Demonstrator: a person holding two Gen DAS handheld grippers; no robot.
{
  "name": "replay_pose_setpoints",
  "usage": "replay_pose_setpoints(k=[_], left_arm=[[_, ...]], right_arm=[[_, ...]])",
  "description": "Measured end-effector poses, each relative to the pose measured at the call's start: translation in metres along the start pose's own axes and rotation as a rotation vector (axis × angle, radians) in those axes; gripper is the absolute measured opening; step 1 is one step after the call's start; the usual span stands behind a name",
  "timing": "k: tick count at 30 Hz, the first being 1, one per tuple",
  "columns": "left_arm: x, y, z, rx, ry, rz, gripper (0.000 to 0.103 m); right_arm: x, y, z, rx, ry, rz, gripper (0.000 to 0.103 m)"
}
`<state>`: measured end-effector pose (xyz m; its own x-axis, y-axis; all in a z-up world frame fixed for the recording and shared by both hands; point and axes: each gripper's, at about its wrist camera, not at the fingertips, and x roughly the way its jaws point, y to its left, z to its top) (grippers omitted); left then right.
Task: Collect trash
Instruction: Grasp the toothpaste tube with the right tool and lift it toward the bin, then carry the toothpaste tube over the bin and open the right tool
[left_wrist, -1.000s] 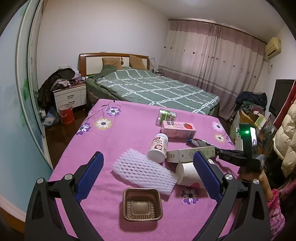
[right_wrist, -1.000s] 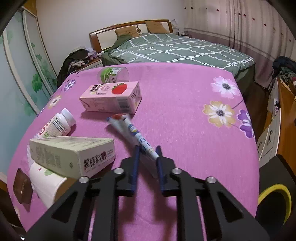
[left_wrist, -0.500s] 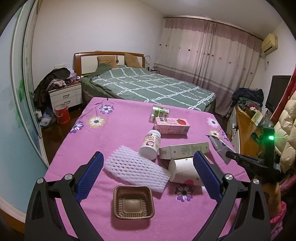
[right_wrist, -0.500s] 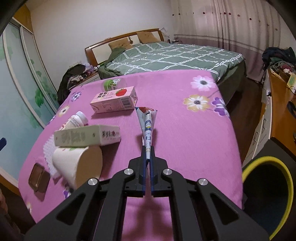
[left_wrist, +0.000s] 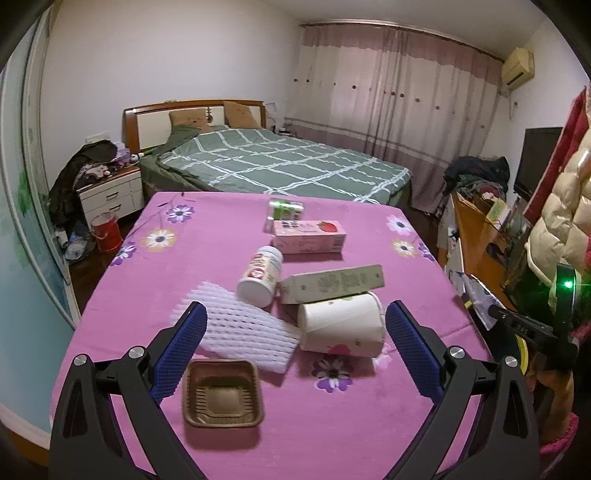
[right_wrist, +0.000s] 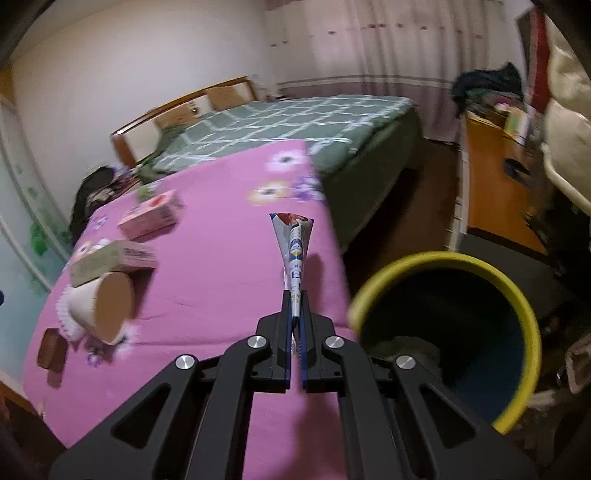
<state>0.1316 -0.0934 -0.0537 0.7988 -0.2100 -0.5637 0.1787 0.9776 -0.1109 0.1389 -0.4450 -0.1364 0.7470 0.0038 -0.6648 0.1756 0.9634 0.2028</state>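
My right gripper (right_wrist: 295, 295) is shut on a flattened silver-blue wrapper (right_wrist: 293, 247), held in the air over the right edge of the pink-clothed table (right_wrist: 221, 288). A yellow-rimmed bin (right_wrist: 443, 258) stands just to its right on the floor. In the left wrist view, my left gripper (left_wrist: 295, 314) is open above the near table. Below it lie a brown tray (left_wrist: 221, 395), white foam net (left_wrist: 243, 328) and tipped paper cup (left_wrist: 343, 325). Farther back are a long pale box (left_wrist: 332, 282), white bottle (left_wrist: 260, 277), pink carton (left_wrist: 308, 236) and green container (left_wrist: 284, 210). The right gripper (left_wrist: 495, 314) with the wrapper (left_wrist: 478, 299) shows at the right edge.
A green-quilted bed (left_wrist: 280, 166) lies beyond the table. A nightstand (left_wrist: 110, 192) and red bucket (left_wrist: 105, 230) stand at the left. A wooden desk (left_wrist: 476, 236) and a padded cream jacket (left_wrist: 565, 221) crowd the right side near the bin.
The right gripper closed on the wrapper, lifted it off the table and swung it right, close to the bin. The left gripper shifted a little across the table and stayed open.
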Motion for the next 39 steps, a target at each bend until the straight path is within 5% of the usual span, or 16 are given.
replay_pose_setpoints(k=[14,25,39], left_arm=[[0.018,-0.034,-0.008,0.055,0.059,-0.043,0.096],[0.036,-0.043,-0.015,0.058,0.11,-0.064,0.096],[0.097,-0.056,-0.017,0.052,0.185,-0.07,0.096]], right_arm=[[-0.011,-0.083,-0.022,0.149,-0.005,-0.176,0.009],[-0.012,-0.085,-0.024,0.167,-0.012,-0.17,0.021],[-0.004,-0.086,-0.026,0.177,0.007,-0.153,0.021]])
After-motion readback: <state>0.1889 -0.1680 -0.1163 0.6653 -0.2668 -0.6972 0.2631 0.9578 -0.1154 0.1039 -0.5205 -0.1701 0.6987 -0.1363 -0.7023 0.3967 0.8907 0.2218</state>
